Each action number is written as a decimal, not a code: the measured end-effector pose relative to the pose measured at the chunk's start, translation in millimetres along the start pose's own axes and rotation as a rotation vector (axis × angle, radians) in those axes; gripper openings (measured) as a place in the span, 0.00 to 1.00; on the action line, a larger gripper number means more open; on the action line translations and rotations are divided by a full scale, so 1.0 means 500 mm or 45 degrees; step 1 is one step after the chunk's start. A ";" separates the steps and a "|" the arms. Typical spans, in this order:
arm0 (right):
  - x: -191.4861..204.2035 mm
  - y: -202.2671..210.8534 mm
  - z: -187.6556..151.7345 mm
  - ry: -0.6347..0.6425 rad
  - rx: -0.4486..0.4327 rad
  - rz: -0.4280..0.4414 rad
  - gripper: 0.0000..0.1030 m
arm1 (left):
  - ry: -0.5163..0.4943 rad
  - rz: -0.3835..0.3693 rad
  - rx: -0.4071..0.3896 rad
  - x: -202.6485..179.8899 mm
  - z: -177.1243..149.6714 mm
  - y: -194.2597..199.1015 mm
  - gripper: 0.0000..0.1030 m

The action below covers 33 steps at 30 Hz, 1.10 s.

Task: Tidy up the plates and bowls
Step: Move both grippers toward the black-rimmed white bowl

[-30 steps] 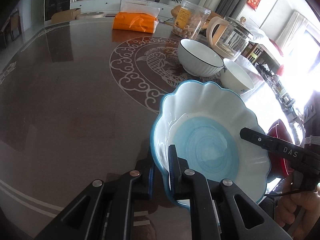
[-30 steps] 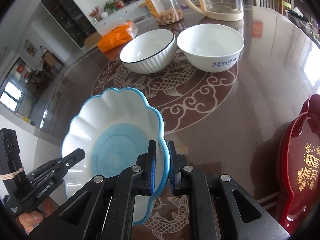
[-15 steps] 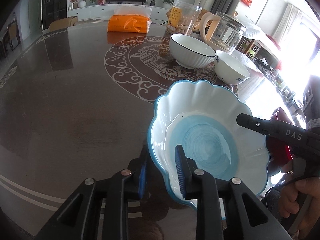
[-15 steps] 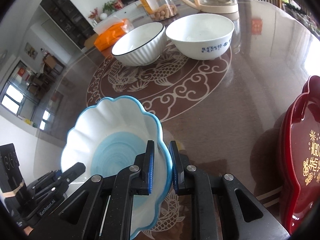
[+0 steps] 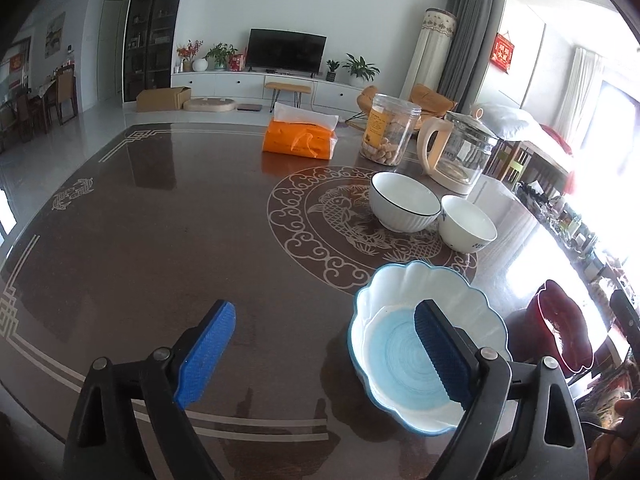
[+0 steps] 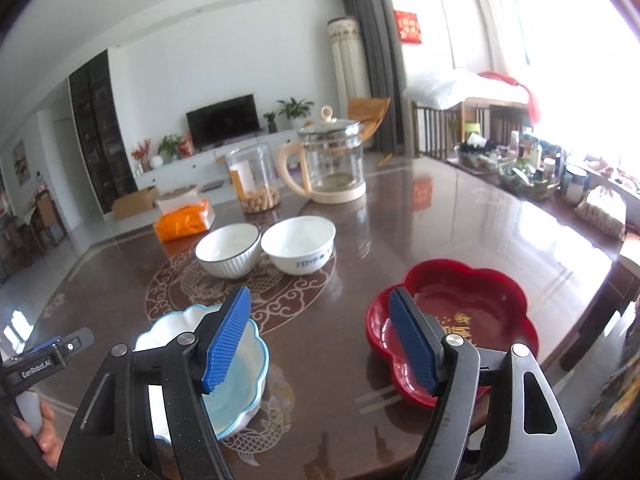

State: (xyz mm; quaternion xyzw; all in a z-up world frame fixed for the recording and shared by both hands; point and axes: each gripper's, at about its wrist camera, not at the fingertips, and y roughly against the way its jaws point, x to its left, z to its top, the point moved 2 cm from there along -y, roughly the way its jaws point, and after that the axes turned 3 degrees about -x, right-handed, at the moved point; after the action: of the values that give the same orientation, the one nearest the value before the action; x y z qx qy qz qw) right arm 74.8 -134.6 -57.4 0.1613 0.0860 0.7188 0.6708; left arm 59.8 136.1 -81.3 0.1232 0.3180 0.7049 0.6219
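My left gripper (image 5: 320, 344) and right gripper (image 6: 320, 340) both gaped wide, gripping nothing; the scalloped blue bowl (image 5: 428, 344) sat upright, mouth up, near the table's (image 5: 160, 240) front edge.

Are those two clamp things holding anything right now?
No. Both the left gripper and right gripper are open and empty; the blue scalloped bowl sits free on the table.

Two wrist fisheyes, both raised above the tabletop (image 5: 160, 240) and facing the far living-room wall.

The left view looks forward from behind its spread jaws, the scalloped blue bowl (image 5: 400, 344) close behind the right-side jaw. The right view, from further right, has that bowl behind its left-side jaw. Both share it, the ribbed bowl (image 6: 228, 252), white bowl (image 6: 298, 246) and glass kettle (image 5: 460, 156).
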 end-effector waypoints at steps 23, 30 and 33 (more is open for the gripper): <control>0.014 0.072 -0.081 0.169 -0.141 -0.038 0.74 | -0.107 -0.049 -0.048 -0.083 -0.018 0.055 0.93; 0.012 0.061 -0.089 0.179 -0.118 -0.038 0.74 | -0.105 -0.041 -0.017 -0.083 -0.025 0.041 0.93; 0.010 0.064 -0.091 0.180 -0.122 -0.046 0.74 | -0.094 -0.045 -0.008 -0.082 -0.026 0.038 0.93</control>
State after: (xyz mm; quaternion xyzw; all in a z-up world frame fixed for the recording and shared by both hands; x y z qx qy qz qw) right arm 29.1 -128.1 -88.3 0.0761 0.1015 0.7194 0.6829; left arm 45.2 92.7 -71.0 0.1416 0.2947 0.6898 0.6460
